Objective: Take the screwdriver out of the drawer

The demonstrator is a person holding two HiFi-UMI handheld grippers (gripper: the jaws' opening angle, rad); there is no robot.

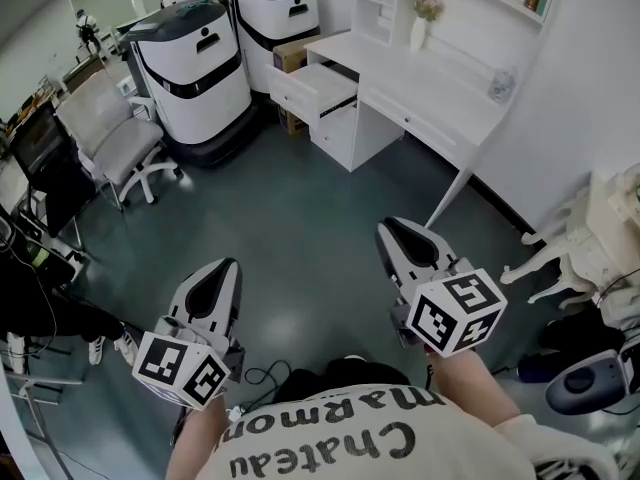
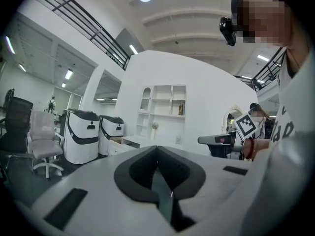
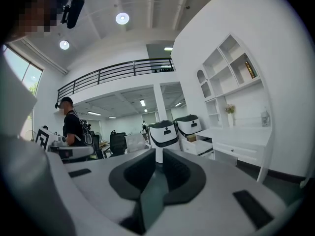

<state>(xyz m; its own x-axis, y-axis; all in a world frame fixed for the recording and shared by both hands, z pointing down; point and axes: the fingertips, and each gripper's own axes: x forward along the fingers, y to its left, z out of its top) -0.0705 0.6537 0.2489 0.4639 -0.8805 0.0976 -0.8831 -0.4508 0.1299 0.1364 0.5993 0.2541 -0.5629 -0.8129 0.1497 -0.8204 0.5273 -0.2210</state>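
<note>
The white desk [image 1: 420, 78] stands far off across the grey floor, with one drawer [image 1: 320, 86] pulled open at its left end. No screwdriver shows in any view. My left gripper [image 1: 232, 264] is held low at the left, its jaws closed tip to tip and empty; the left gripper view shows the tips [image 2: 157, 147] meeting. My right gripper [image 1: 385, 230] is held at the right, well short of the desk. In the right gripper view its jaws [image 3: 159, 154] stand a narrow slit apart with nothing between them. The drawer [image 3: 199, 146] shows small beyond them.
Two white-and-black machines [image 1: 195, 68] [image 1: 275, 18] stand left of the desk. A white office chair [image 1: 115, 138] is further left, with dark chairs and cables along the left edge. White carved furniture [image 1: 600, 238] is at the right. A vase [image 1: 425, 23] sits on the desk.
</note>
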